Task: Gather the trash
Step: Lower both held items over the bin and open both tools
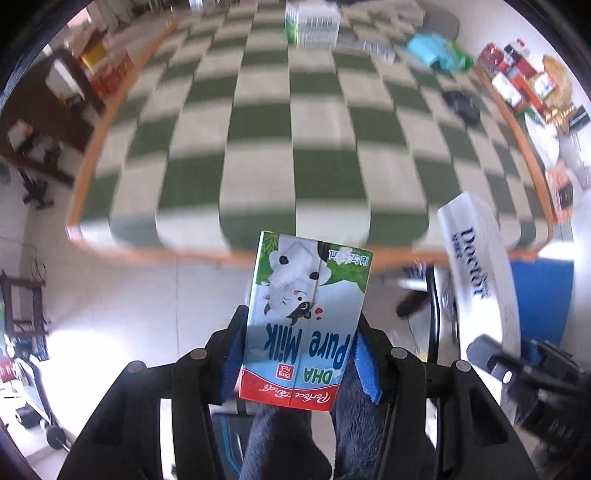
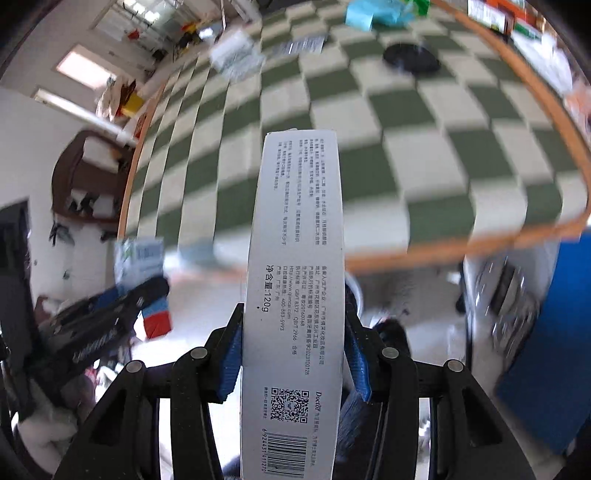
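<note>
My left gripper (image 1: 299,354) is shut on a small "Pure Milk" carton (image 1: 303,317), held off the near edge of the checkered table (image 1: 258,147). My right gripper (image 2: 291,347) is shut on a long white toothpaste box (image 2: 295,280), also held beyond the table's near edge. The white box (image 1: 480,266) and the right gripper also show at the right of the left wrist view. The left gripper with the carton (image 2: 140,258) shows at the left of the right wrist view.
On the table's far side lie a white-green box (image 1: 314,22), a blue-green wrapper (image 1: 432,50) and a black round lid (image 1: 461,105). The same lid (image 2: 410,57) and blue wrapper (image 2: 369,13) show in the right wrist view. A blue bin (image 2: 546,332) stands at right.
</note>
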Action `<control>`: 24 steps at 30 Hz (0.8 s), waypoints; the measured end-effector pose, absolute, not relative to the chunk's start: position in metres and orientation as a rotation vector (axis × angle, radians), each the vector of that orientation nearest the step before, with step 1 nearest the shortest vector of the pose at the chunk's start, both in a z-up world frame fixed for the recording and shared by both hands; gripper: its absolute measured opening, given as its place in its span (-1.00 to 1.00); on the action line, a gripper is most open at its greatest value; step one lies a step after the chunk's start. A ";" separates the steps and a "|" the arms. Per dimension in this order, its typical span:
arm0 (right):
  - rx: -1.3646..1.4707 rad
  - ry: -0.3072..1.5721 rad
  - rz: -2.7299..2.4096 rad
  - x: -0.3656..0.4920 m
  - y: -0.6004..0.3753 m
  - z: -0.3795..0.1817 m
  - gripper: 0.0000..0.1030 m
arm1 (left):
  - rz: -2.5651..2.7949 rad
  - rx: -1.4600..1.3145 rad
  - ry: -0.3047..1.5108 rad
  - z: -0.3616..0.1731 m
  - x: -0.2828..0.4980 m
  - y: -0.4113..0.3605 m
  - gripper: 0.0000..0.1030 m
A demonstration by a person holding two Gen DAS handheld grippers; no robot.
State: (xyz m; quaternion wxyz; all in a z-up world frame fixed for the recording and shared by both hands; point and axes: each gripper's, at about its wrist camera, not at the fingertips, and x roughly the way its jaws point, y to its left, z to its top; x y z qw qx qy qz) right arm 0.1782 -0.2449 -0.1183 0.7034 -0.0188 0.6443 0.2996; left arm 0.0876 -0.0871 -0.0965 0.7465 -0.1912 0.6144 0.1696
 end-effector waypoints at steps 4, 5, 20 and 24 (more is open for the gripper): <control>-0.066 1.563 0.703 0.130 -0.263 -0.151 -0.02 | 0.350 -0.491 1.443 -0.148 0.053 -0.095 -0.05; -0.076 1.601 0.712 0.120 -0.267 -0.164 -0.02 | 0.346 -0.528 1.483 -0.171 0.047 -0.095 -0.05; -0.104 1.918 0.644 0.132 -0.242 -0.485 -0.02 | 0.338 -0.790 1.654 -0.454 0.078 -0.045 0.38; -0.116 1.942 0.643 0.151 -0.219 -0.555 0.00 | 0.405 -0.726 1.618 -0.486 0.084 -0.024 0.81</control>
